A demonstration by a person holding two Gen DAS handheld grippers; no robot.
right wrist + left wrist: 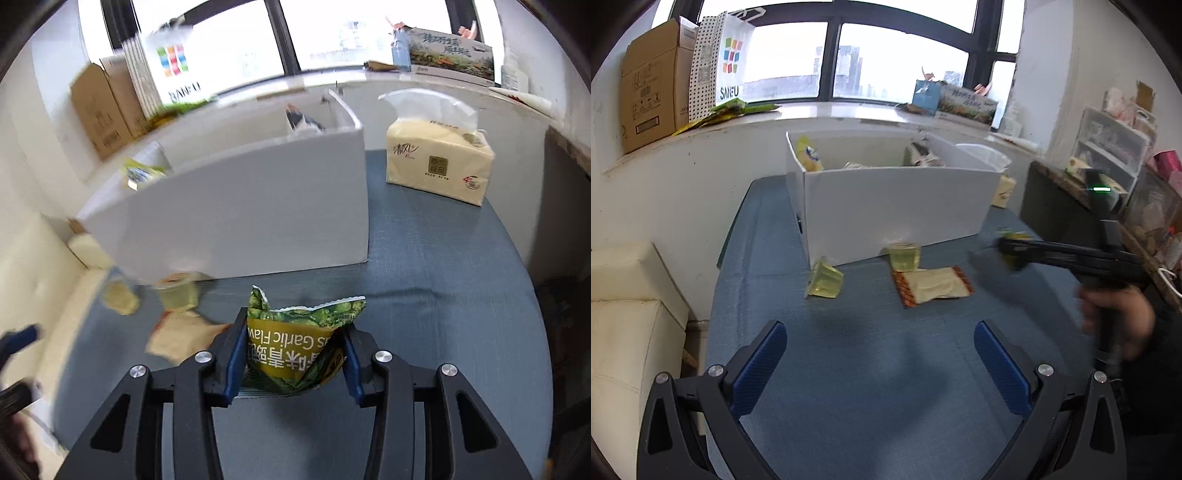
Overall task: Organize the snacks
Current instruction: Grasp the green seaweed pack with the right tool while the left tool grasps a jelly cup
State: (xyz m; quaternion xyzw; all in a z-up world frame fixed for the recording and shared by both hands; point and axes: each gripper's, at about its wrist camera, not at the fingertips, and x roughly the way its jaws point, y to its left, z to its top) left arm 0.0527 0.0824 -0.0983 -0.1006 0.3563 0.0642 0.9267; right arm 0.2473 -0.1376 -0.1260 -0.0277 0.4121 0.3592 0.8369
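My right gripper (293,332) is shut on a green garlic-flavour snack packet (295,347), squeezed between its blue pads above the blue tablecloth. In the left wrist view the same gripper (1012,253) shows blurred at the right, held by a hand (1119,317). My left gripper (881,341) stands open over bare cloth with nothing between its fingers. Ahead of it lie two yellow jelly cups (824,280) (905,255) and a beige wrapped snack (932,286). Behind them stands a white box (897,206) with several snacks inside.
A tissue pack (439,162) sits on the blue table (443,295) right of the box. A cream sofa (631,325) is at the left. The window sill holds a cardboard box (653,88), a paper bag (733,55) and more packets. Plastic drawers (1112,147) stand at the right.
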